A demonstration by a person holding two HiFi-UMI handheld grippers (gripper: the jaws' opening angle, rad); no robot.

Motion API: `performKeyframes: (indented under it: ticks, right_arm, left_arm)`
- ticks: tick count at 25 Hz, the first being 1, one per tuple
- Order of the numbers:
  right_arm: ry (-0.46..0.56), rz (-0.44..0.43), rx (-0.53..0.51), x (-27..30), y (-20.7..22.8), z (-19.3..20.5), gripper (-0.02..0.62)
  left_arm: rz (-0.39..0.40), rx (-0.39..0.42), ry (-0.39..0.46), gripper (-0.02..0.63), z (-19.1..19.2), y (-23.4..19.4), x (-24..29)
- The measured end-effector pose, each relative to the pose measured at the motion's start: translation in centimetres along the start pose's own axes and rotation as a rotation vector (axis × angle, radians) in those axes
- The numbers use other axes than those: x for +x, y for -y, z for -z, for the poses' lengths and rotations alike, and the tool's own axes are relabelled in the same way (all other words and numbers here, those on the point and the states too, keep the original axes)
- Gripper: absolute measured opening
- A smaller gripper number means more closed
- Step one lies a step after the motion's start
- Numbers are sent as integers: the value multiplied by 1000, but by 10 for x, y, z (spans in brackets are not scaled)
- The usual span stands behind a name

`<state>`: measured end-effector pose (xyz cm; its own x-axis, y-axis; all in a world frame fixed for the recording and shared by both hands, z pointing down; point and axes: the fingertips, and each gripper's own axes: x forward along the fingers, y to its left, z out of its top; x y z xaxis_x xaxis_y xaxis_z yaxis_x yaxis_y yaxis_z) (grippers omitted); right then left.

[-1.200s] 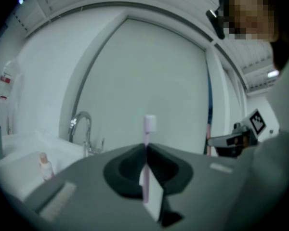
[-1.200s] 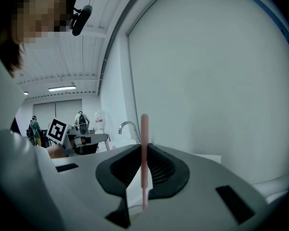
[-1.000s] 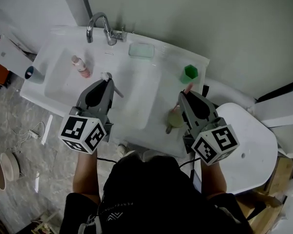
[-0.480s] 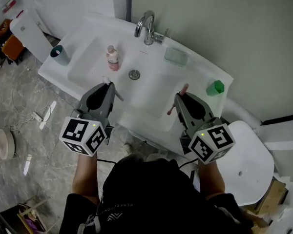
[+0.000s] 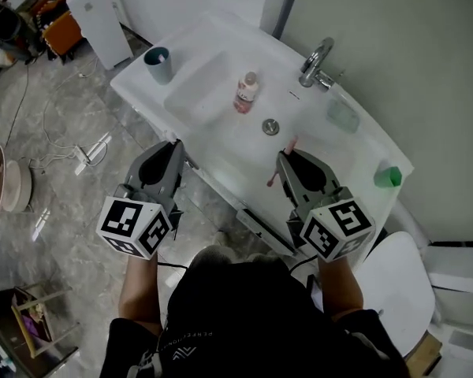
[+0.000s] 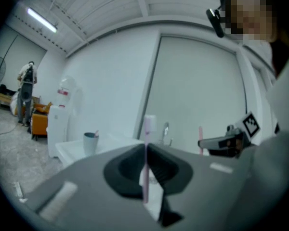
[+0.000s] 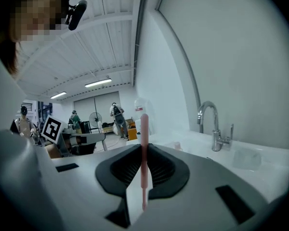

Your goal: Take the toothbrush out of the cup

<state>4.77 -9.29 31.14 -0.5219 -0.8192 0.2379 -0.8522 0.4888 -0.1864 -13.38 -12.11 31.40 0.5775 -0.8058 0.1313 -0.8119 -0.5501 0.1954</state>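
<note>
Head view, left to right:
- Blue cup [image 5: 159, 64] stands on the sink [image 5: 197, 93] deck, at 11 o'clock from the left gripper [image 5: 174, 143] and well apart from it. In the left gripper view something slim pokes over its rim. Too small to tell what it is.
- Left gripper: jaws pinched on a white-headed toothbrush [image 6: 145, 167]. The handle stands upright between the pads and the head sticks out above the jaw tips. The gripper is over the floor, just off the sink's front edge.
- Pink bottle [image 5: 247, 93] sits in the basin, at 1 o'clock from the left gripper. The drain [image 5: 270, 126] is at 4 o'clock from the bottle.
- Right gripper [image 5: 288, 153]: jaws clamped on a pink toothbrush [image 7: 144, 129], also upright in the pads, with both ends clear of the jaws. The gripper is over the sink's front edge, with the drain at 11 o'clock from it.
- Faucet [image 5: 317, 63] is at 1 o'clock from the right gripper. The soap dish [image 5: 343, 115] is at 5 o'clock from the faucet.
- Green cup [image 5: 390, 176] stands on the sink's far right corner, at 3 o'clock from the right gripper.

Both brushes are out of the cups and clear of them.
</note>
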Motion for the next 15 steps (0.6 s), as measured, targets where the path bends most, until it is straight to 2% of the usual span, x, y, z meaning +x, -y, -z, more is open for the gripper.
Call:
performKeyframes:
  ticks: [6,15]
  right_arm:
    - [-30,-104,-45,54,-44,3,35]
    - [-56,-239,-104,107,-91,2,34]
  left_arm:
    - [-97,-10,11,20,2,-46,-40]
    - [-216,-21,17,20,5,-78,-82]
